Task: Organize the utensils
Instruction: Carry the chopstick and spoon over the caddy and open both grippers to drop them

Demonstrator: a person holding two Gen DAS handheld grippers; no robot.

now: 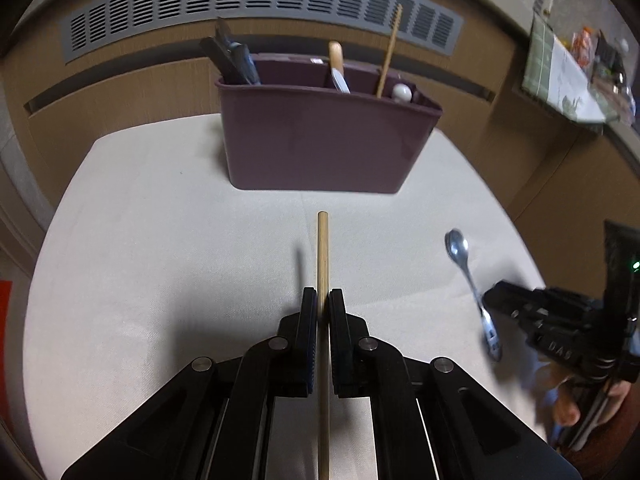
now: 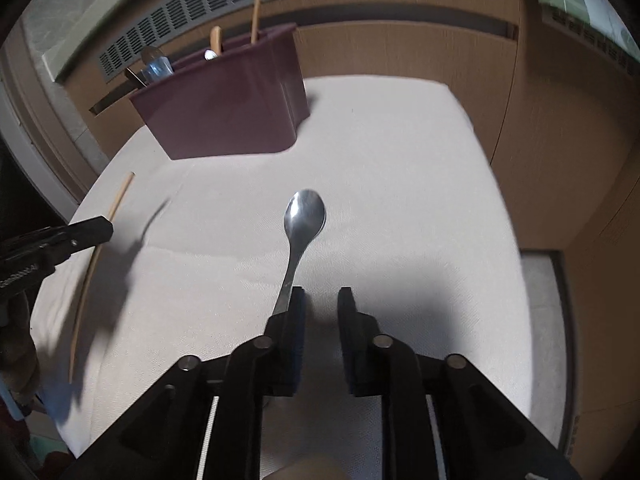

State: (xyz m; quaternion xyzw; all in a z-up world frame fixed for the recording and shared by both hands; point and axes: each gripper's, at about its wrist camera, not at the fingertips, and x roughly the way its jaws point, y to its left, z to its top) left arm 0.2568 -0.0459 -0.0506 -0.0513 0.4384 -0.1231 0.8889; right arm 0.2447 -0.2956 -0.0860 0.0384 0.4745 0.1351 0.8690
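Closed on a thin, stiff, light wooden chopstick point(image 1: 322, 256) at mid-length, the left gripper point(image 1: 322, 300) faces the far maroon plastic utensil caddy point(image 1: 320, 140), while the right gripper point(image 2: 322, 300), fingers parted, apparently carries a slippery steel spoon point(image 2: 302, 220) by its handle.

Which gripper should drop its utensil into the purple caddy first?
Left, probably. The left gripper is shut on the chopstick, aimed straight at the purple caddy. In the right gripper, jaws apart, the spoon sits beside one finger, so its hold looks unsure.
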